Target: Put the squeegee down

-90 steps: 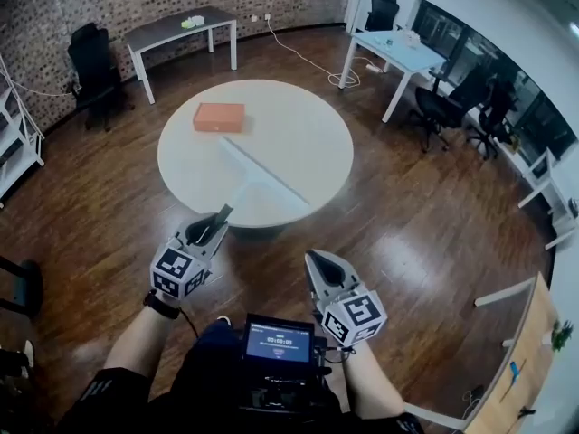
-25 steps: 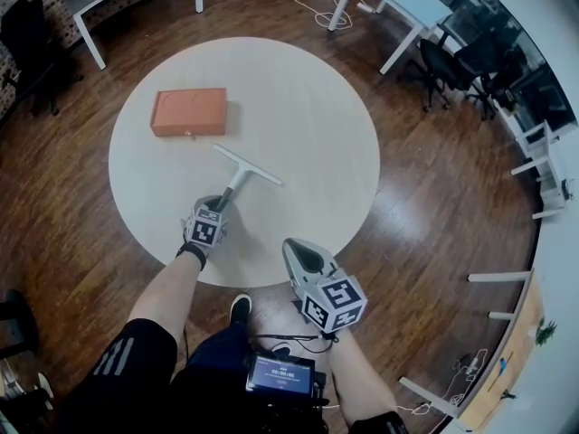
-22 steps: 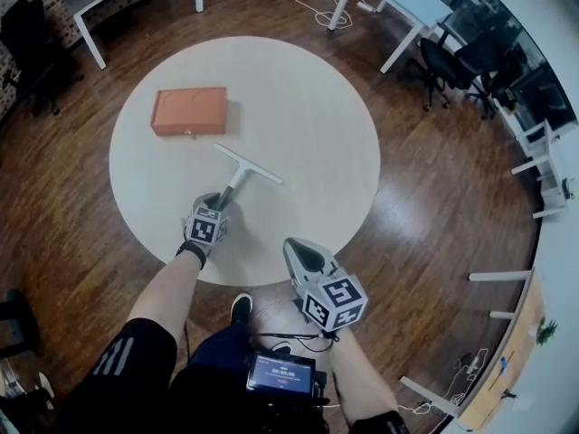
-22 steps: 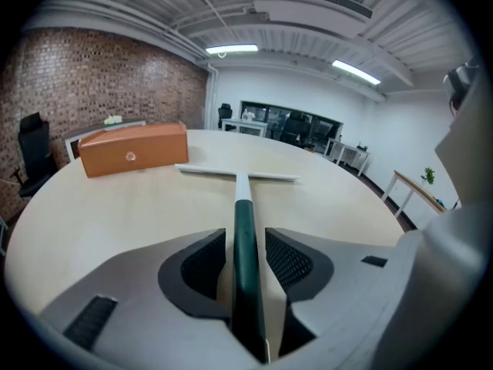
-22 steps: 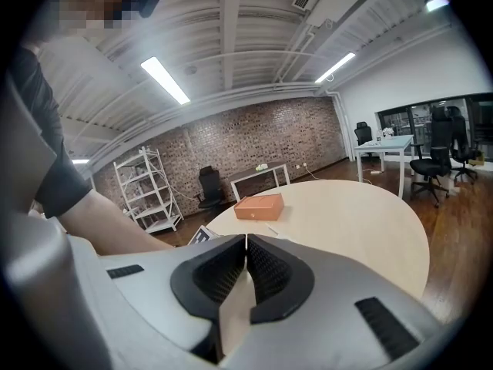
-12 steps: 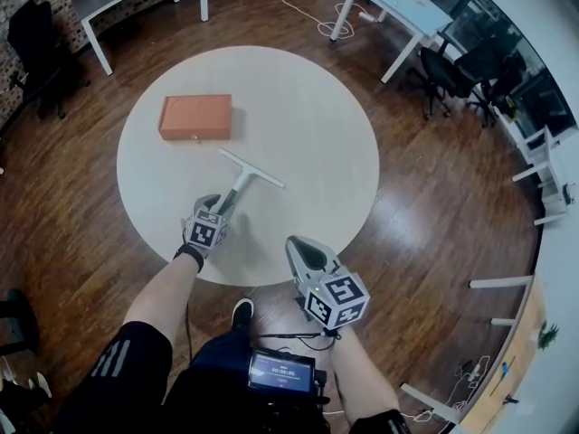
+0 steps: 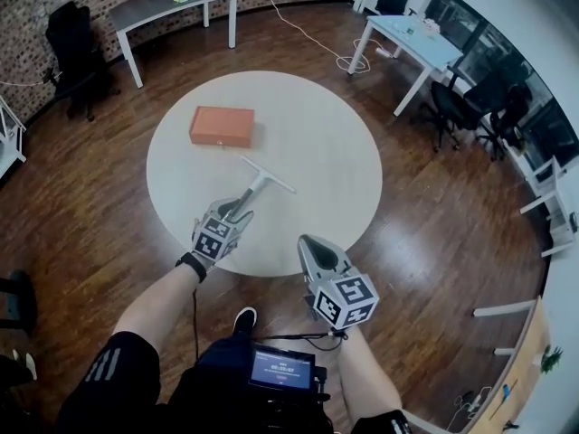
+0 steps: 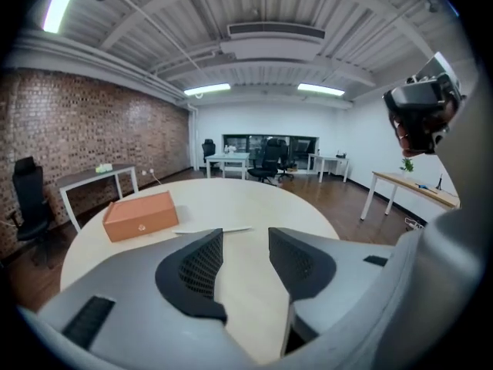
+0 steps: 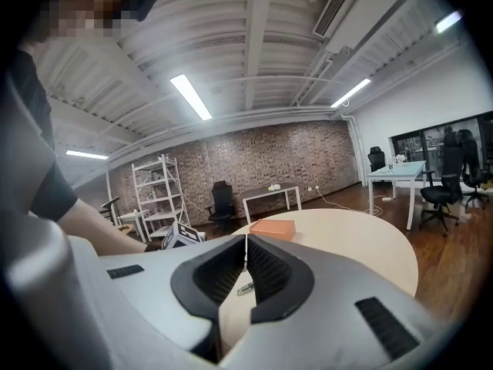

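Note:
The squeegee [image 7: 262, 180] lies flat on the round white table [image 7: 344, 179], its pale blade [image 8: 212, 230] away from me and its handle pointing back at my left gripper [image 7: 228, 213]. That gripper hovers just behind the handle's end. In the left gripper view it [image 8: 245, 241] is open, with nothing between its fingers. My right gripper [image 7: 313, 246] hangs off the table's near edge, apart from the squeegee. In the right gripper view it [image 9: 246, 245] is shut and empty, and the handle's end [image 9: 245, 287] shows below the tips.
An orange box [image 7: 222, 126] lies on the table beyond the blade. Wooden floor surrounds the table. Desks [image 7: 176, 3] and black office chairs [image 7: 74, 48] stand along the brick wall and the windows. A small screen [image 7: 282, 367] hangs at my waist.
3.6 s ago my left gripper carried the squeegee at the table's near edge. It then lay on the table, and my left gripper has lifted slightly behind the handle. The view has shifted.

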